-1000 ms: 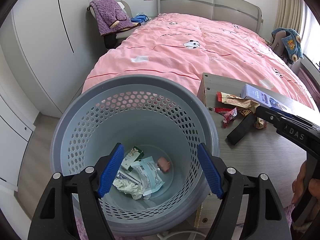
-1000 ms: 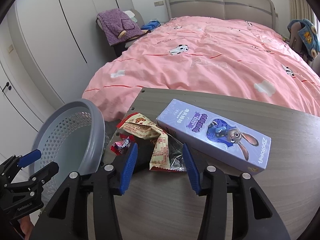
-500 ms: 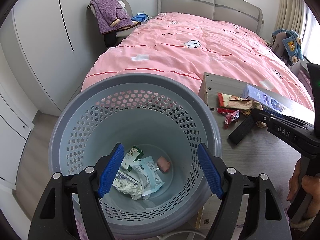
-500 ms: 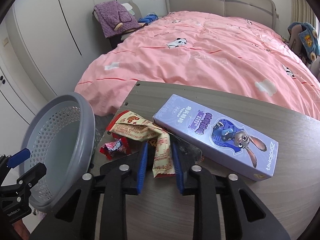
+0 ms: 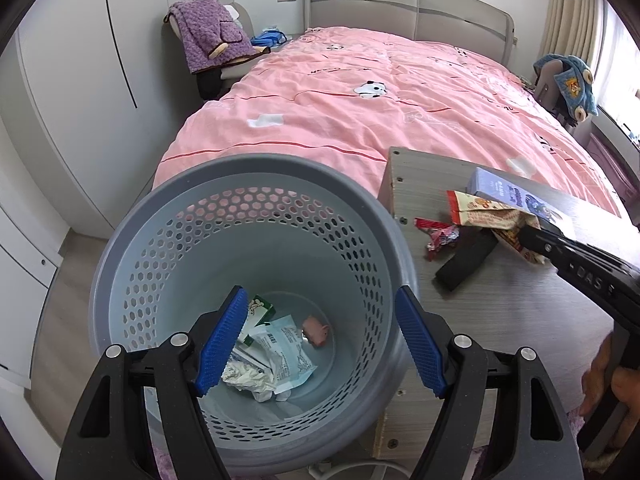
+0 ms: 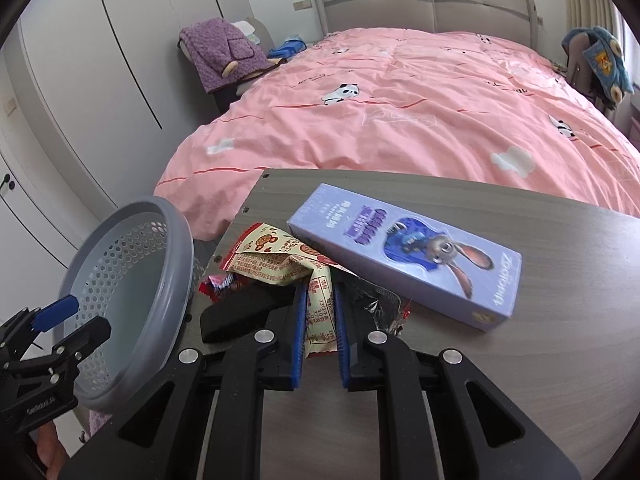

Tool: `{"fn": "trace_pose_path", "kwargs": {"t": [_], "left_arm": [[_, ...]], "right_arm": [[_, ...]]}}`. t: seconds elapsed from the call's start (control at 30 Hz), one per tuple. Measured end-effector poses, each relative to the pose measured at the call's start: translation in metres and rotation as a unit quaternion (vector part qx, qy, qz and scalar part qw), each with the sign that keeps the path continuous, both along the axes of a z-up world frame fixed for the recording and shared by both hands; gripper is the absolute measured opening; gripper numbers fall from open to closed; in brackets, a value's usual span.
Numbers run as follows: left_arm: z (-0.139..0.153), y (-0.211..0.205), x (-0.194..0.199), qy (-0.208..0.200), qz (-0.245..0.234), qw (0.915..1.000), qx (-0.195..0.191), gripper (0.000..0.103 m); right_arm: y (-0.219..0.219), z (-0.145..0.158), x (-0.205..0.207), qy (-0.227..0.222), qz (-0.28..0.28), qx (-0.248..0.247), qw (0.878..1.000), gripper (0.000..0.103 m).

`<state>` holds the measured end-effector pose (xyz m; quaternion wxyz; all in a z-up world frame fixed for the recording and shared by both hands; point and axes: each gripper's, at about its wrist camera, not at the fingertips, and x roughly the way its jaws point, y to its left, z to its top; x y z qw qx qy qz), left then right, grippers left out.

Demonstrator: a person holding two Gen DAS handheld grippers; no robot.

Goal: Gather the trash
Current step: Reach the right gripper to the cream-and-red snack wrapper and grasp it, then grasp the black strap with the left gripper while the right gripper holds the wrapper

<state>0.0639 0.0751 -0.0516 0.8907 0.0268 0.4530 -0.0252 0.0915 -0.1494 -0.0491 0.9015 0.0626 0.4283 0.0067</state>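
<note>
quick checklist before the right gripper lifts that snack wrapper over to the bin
1. Right gripper shut on the snack wrapper: ok.
2. Black block clear of the jaws: ok, it lies beside the left pad.
3. Purple box off the wrapper: cannot tell, their edges overlap.
4. Bin mouth unobstructed: not ok, the open left gripper hangs over it.
5. Room in the bin: ok, only a little trash at the bottom.
</note>
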Motion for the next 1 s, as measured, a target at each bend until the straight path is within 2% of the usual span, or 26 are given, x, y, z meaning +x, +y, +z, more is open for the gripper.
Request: {"fn": "trace_pose_path", "kwargs": {"t": [0.43,0.7,1.0], "left_arm": [[-0.004,-0.059,0.008,0.011,-0.057,0.9982,-0.014,0.073],[-0.022,-0.101,0.023,0.025,-0.078,0.9966,0.009,0.073],[-0.034,-0.122,0.037,0.023,-0.077,0.9961,0.037,0.071]], "right_arm": [[-0.048,0.020,-0.049,-0.022,-0.043,0.028,0.998,0.014],[-0.083,0.015,-0.072,-0.024,-0.066,0.052,0.996,0.014],[-0.100,0.013,-0.081,-0.035,-0.074,0.072,0.994,0.014]]}}
